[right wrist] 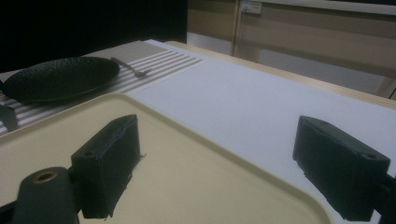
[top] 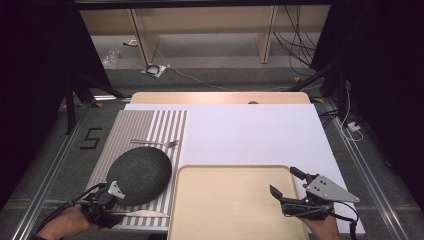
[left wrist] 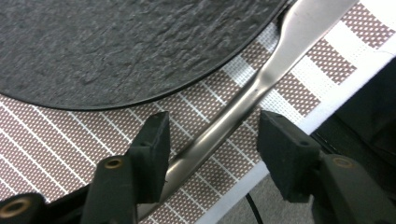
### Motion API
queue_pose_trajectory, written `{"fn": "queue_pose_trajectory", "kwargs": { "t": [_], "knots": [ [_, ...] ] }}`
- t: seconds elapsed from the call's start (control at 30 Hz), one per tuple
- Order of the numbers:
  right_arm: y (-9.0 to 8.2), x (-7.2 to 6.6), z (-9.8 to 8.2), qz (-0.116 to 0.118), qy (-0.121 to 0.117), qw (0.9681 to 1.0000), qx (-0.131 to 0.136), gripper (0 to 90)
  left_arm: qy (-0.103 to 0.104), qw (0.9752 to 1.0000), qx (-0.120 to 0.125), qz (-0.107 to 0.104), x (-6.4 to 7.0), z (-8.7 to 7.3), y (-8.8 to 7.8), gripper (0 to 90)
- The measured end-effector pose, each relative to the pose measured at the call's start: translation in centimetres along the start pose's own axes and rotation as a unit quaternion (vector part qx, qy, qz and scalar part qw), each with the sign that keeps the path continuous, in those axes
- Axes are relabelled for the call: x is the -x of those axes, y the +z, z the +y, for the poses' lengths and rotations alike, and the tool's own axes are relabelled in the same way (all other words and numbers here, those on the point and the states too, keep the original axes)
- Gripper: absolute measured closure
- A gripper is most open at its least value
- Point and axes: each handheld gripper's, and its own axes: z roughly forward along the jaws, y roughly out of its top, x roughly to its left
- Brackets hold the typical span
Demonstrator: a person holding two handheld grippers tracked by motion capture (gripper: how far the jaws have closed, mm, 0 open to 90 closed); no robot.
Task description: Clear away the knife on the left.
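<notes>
The left gripper (left wrist: 210,135) straddles the knife (left wrist: 243,100) on the striped mat (left wrist: 70,140) at the near edge, jaws apart with the handle between them, pads not yet pressing. The thin, slick handle lies flat, so a shallow pinch could skid it out or drag the mat. Just beyond, the dark plate (top: 139,174) may get nudged. The right gripper (top: 287,184) hangs wide open over the tray (top: 225,210). Farther off lies a fork (top: 156,143).

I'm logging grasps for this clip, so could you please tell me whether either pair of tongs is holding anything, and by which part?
Nothing is gripped yet. The left tongs straddle the handle of the knife on the striped placemat, pads not pressing. The right tongs hang open over the tray.
</notes>
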Motion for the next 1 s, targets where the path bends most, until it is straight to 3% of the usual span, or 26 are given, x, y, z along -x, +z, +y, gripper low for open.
{"fn": "queue_pose_trajectory", "kwargs": {
  "t": [0.6,1.0],
  "knots": [
    [0.0,0.0,0.0,0.002,0.000,1.0000,0.000,15.7,0.047,0.9985,-0.026,-0.005,0.7,0.8,0.0,62.3],
    [0.1,-0.1,0.0,0.003,-0.002,1.0000,-0.003,15.8,0.111,0.9930,-0.043,0.002,1.7,1.2,0.0,72.6]
  ]
}}
